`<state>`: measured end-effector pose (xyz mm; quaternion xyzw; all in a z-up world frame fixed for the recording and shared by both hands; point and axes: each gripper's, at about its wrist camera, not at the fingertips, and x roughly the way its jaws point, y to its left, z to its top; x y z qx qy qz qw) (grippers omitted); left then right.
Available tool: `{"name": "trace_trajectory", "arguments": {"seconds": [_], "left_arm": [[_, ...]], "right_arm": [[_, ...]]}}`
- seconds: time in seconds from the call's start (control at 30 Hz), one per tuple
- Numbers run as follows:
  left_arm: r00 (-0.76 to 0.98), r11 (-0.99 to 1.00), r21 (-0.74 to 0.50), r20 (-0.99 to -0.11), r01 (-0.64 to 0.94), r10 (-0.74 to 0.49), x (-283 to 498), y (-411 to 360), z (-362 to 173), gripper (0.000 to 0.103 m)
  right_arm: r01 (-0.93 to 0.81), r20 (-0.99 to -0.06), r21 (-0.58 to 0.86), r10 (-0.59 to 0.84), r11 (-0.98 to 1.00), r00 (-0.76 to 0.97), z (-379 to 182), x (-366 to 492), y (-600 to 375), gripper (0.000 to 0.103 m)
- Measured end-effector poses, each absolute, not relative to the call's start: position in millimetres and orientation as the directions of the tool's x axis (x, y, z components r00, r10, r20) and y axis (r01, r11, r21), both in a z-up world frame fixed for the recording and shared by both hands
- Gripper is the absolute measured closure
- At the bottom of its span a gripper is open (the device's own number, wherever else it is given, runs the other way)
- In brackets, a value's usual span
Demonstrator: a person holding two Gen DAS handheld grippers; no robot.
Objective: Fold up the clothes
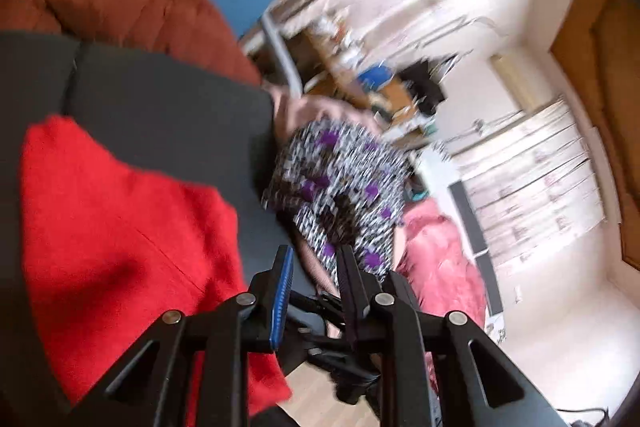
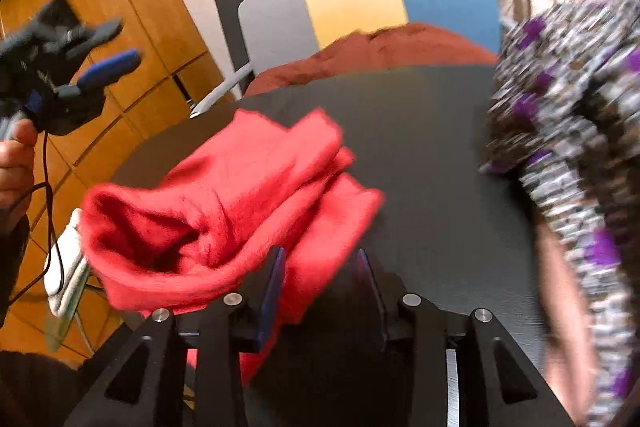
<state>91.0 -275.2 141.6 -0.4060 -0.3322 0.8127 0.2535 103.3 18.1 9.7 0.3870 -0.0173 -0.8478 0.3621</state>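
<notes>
Two grippers are open and empty: the right gripper (image 2: 322,287) hovers just above the crumpled red garment (image 2: 224,203) on the dark table (image 2: 432,155), while the left gripper (image 1: 314,283) is raised beside it. No writing is readable through the blur.

A fuzzy, matt red fleece cloth (image 2: 224,211) lay on the smooth, matt dark grey tabletop (image 2: 420,147). Beyond that tabletop sat a rust-brown quilted fabric (image 2: 380,51). Left of the tabletop, glossy orange-brown wooden panels (image 2: 132,7) shone.
</notes>
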Motion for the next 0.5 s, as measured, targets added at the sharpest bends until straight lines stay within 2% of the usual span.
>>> {"name": "trace_trajectory", "arguments": {"seconds": [0.07, 0.1, 0.13, 0.17, 0.2, 0.33, 0.37, 0.4, 0.5], "left_arm": [[-0.611, -0.715, -0.693, -0.525, -0.097, 0.592, 108, -306, 145, 0.081], [-0.634, -0.737, -0.673, -0.541, -0.069, 0.553, 116, -320, 142, 0.081], [-0.651, -0.754, -0.656, -0.555, -0.040, 0.517, 123, -332, 138, 0.081], [-0.668, -0.770, -0.638, -0.569, -0.010, 0.480, 131, -345, 134, 0.081], [-0.684, -0.781, -0.624, -0.585, 0.035, 0.436, 141, -362, 125, 0.081], [-0.706, -0.777, -0.616, -0.607, 0.129, 0.364, 167, -395, 95, 0.081], [-0.707, -0.780, -0.614, -0.605, 0.120, 0.367, 169, -393, 89, 0.081], [-0.704, -0.786, -0.608, -0.605, 0.107, 0.373, 166, -386, 80, 0.081], [-0.676, -0.787, -0.616, -0.594, 0.032, 0.437, 157, -357, 60, 0.081]], "right_arm": [[0.617, -0.614, 0.321, -0.654, -0.719, -0.442, 33, 110, 26, 0.063], [0.644, -0.591, 0.348, -0.693, -0.681, -0.413, 46, 114, 27, 0.057], [0.683, -0.558, 0.390, -0.749, -0.617, -0.357, 59, 119, 24, 0.036], [0.711, -0.536, 0.419, -0.786, -0.565, -0.309, 67, 123, 19, 0.022], [0.740, -0.514, 0.444, -0.820, -0.505, -0.251, 74, 128, 10, 0.003], [0.782, -0.472, 0.581, -0.876, -0.224, 0.100, 71, 146, -39, 0.000], [0.778, -0.490, 0.596, -0.858, -0.197, 0.158, 65, 145, -54, 0.000], [0.791, -0.542, 0.571, -0.824, -0.218, 0.165, 55, 148, -69, 0.000], [0.769, -0.609, 0.582, -0.769, -0.265, 0.196, 28, 142, -90, 0.000]]}}
